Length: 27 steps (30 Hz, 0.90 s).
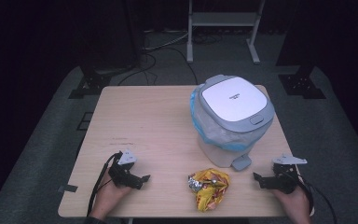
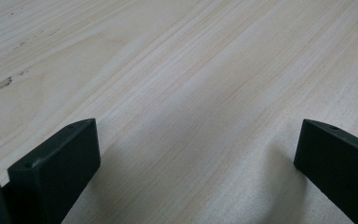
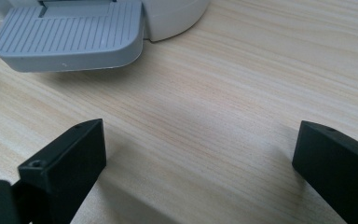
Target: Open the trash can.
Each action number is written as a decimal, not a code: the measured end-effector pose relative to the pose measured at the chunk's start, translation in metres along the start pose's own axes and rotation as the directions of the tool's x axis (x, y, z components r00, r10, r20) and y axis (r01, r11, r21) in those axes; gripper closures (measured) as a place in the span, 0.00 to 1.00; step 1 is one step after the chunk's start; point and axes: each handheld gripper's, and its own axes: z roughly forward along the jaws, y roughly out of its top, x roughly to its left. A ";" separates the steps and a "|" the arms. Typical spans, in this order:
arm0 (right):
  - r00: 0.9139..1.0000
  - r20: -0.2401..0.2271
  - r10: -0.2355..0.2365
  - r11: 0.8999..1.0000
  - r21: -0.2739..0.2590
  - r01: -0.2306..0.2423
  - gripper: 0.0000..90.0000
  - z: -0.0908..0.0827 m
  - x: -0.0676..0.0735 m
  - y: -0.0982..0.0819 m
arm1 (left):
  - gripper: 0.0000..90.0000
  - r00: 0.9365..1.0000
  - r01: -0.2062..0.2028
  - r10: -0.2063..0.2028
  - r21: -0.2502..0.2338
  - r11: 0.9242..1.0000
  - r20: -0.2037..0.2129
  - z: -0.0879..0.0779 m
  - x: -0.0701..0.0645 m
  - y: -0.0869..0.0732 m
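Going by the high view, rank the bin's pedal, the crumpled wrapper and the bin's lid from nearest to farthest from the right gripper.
From the right gripper:
1. Pedal, just up-left of it.
2. Crumpled wrapper, left along the front edge.
3. Lid, atop the bin, farther back.

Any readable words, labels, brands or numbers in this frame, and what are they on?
Bin lid: a small dark mark, probably a brand, too small to read.
Crumpled yellow wrapper: red and yellow print, too creased and small to read.
Table: faint dark marks near the left side, not legible.
No text can be quoted as it reads.
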 end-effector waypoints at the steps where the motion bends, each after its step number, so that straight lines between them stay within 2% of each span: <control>1: 1.000 0.000 0.000 1.000 0.000 0.000 0.02 0.000 0.000 0.000 | 0.00 1.000 0.000 0.000 0.000 1.000 0.000 0.000 0.000 0.000; 14: 1.000 0.014 0.010 1.000 0.005 -0.010 0.02 0.001 -0.003 0.002 | 0.00 1.000 0.001 -0.001 0.000 1.000 0.000 0.000 0.000 0.000; 16: 1.000 0.014 0.015 1.000 0.008 -0.016 0.07 -0.001 -0.003 0.002 | 0.00 1.000 0.000 0.000 0.000 1.000 0.000 0.000 0.000 0.000; 20: 0.999 0.008 0.032 0.999 0.015 -0.032 0.09 -0.003 -0.005 0.003 | 0.00 1.000 0.001 -0.001 0.001 1.000 0.000 0.000 0.000 0.000; 27: 1.000 -0.003 0.027 1.000 0.000 -0.027 0.10 -0.006 -0.005 0.004 | 0.00 1.000 0.001 -0.001 0.000 1.000 0.000 0.000 0.000 0.000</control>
